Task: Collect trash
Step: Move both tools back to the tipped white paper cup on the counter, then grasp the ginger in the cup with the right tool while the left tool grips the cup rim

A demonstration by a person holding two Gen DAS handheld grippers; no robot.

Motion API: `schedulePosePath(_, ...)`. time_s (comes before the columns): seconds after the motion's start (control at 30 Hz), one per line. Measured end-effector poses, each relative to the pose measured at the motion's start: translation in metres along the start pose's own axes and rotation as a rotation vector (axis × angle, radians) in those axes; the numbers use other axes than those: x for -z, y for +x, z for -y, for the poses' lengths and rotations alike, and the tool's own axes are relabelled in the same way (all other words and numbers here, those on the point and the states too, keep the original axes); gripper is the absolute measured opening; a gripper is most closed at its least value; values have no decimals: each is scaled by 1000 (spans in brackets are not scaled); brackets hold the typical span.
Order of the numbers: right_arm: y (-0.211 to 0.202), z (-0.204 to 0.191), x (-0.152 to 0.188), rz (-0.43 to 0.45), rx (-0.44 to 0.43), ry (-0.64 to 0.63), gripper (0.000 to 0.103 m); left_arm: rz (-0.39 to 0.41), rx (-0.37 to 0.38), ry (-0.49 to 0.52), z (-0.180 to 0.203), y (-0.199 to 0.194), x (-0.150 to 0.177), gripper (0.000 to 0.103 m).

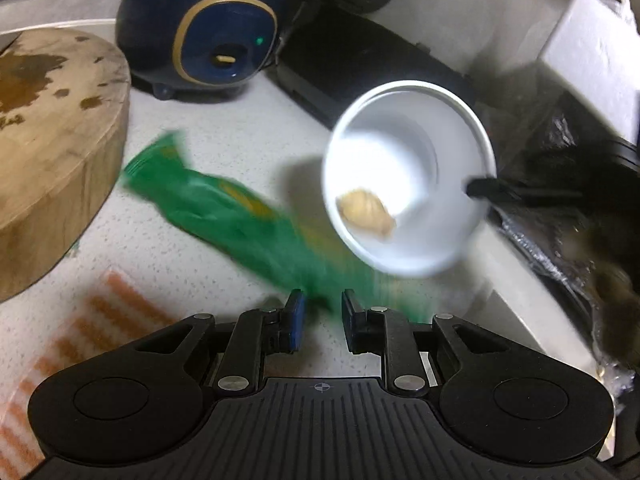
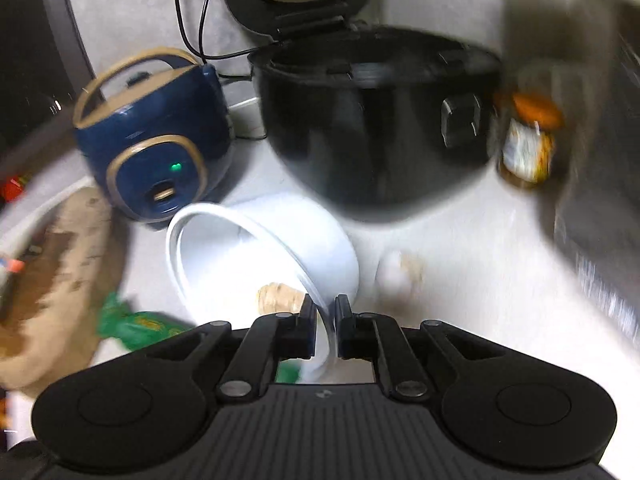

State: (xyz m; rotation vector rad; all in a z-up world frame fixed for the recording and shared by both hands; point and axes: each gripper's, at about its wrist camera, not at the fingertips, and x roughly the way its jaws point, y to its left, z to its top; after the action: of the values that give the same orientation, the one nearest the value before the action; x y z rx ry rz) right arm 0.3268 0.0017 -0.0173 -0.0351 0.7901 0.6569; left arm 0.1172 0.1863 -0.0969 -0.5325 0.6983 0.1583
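Note:
A white paper cup (image 1: 408, 176) is tilted with its mouth toward the left wrist camera; a beige scrap (image 1: 366, 212) lies inside it. My right gripper (image 2: 323, 308) is shut on the cup's rim (image 2: 320, 308), and the scrap (image 2: 278, 298) shows inside. One right finger shows at the cup's rim in the left wrist view (image 1: 486, 188). A green wrapper (image 1: 224, 208) lies on the speckled counter (image 1: 180, 264), blurred. My left gripper (image 1: 322, 304) is open just above the wrapper's near end, jaws apart. The wrapper also shows in the right wrist view (image 2: 140, 326).
A round wooden chopping block (image 1: 52, 152) stands at the left. A blue rice cooker (image 1: 200, 28) and a black cooker (image 2: 376, 120) stand at the back. A jar (image 2: 528, 140) stands right of the black cooker. A black bag (image 1: 568, 208) lies at the right. A striped cloth (image 1: 60, 340) lies near left.

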Motion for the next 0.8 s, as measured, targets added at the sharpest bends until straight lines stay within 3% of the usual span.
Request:
schedulePosePath(0.13,-19,27,26,8,-89,142,5,-3,-18,39,12,16,-8,24)
schedulePosePath(0.27,-34,34,38,91,-92,123,8,-19,-10,64,20,23,-17,24)
schedulePosePath(0.4,-73,11,50,268,53,-79,16,-9,43,27,18,18,-31,24)
schedulePosePath(0.47,-90,-5,56,322,36,-175,17,6,56,-7,16,15,-38,23)
schedulePosePath(0.57,-80,-18,47,216,-87,-170,17,53,84,-84,9,5,-46,23)
schedulePosePath(0.63,-53,-19,37,95,-152,-106,17,78,128,-130,5,-2,-52,23)
schedulePosePath(0.7,-19,-16,26,-52,-158,-37,17,94,169,-142,2,-10,-55,23)
schedulePosePath(0.8,19,-15,12,-251,-88,-8,23,104,182,-134,1,-14,-54,23)
